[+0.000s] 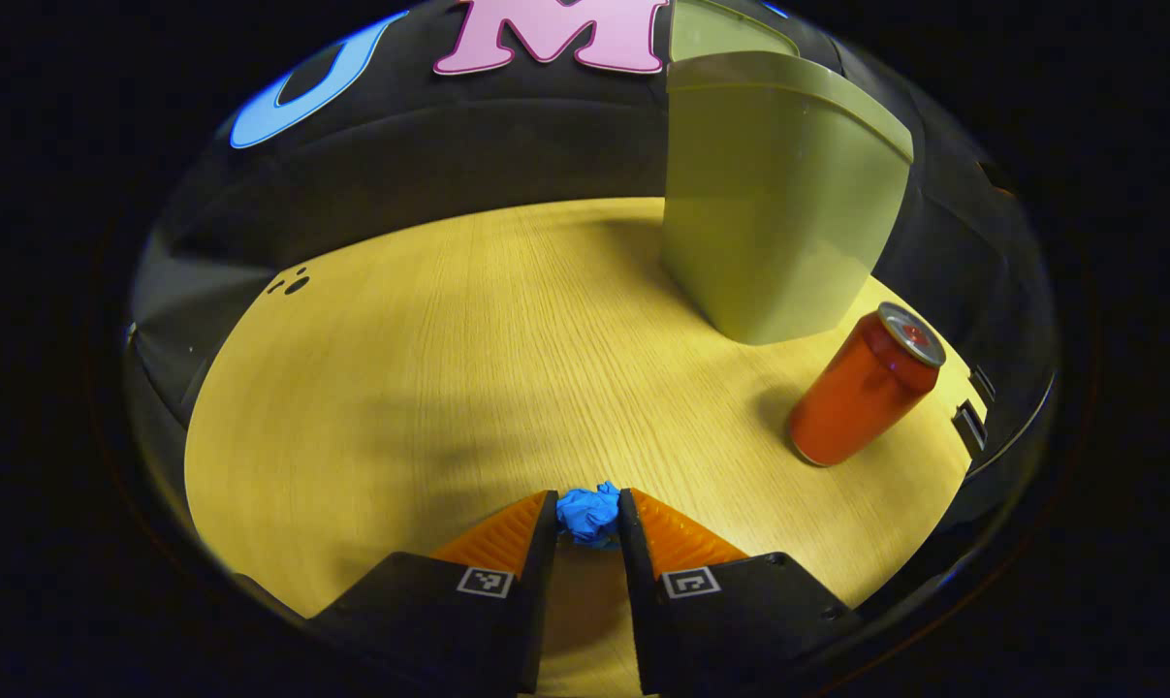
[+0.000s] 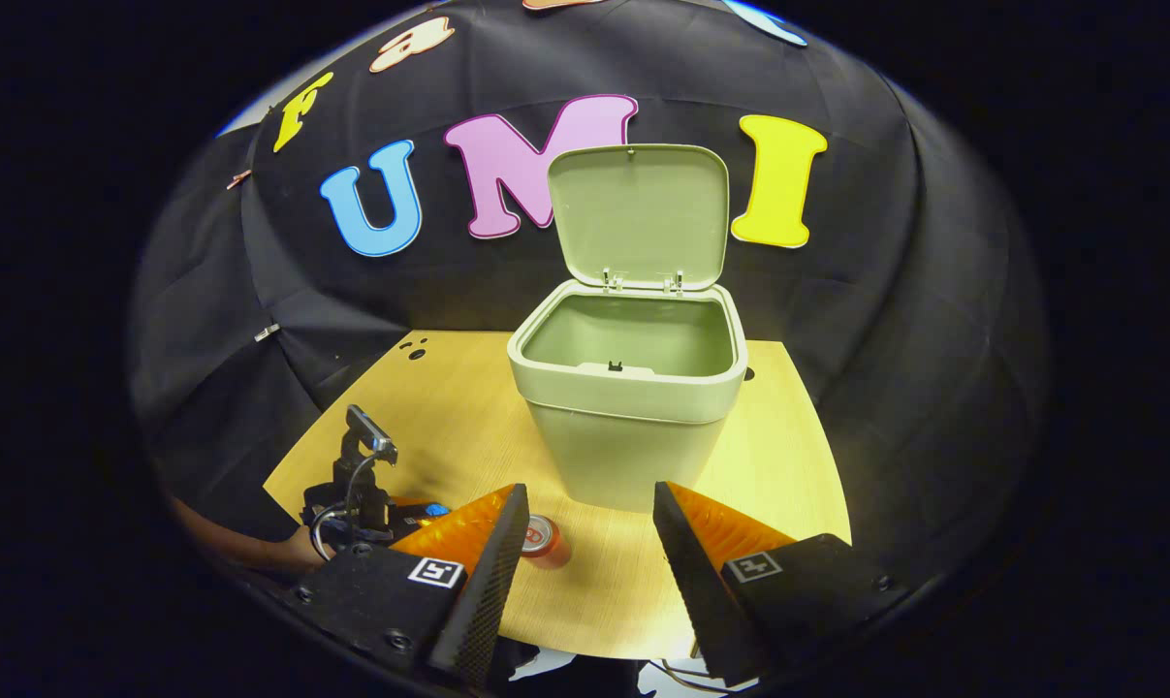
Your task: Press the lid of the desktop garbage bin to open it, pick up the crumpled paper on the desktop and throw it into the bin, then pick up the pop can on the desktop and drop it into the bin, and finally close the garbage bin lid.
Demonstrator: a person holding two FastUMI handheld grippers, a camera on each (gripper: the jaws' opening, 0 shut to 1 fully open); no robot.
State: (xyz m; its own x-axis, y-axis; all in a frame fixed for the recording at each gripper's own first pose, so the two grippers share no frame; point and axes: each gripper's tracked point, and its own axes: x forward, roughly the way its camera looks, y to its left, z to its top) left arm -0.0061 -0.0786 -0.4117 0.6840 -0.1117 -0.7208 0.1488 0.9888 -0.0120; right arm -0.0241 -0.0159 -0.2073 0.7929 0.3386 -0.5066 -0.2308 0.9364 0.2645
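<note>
My left gripper pinches crumpled blue paper low over desktop | right gripper wide, empty | bin lid up | risk: tip-only hold, paper slips mid-lift.

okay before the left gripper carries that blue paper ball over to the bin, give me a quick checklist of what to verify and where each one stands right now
1. Lid of the green plastic desktop bin open: ok, the flat green lid stands upright behind the opening.
2. Crumpled blue paper ball between the fingers of the left gripper: ok, a finger sits tight on each side.
3. Paper lifted off the wooden desktop: cannot tell.
4. Path to the bin: ok; the upright red pop can stands off to one side.
5. Right gripper out of the way: ok, open, holding nothing, on the near side of the bin.
6. Bin interior free: ok as far as visible.
</note>
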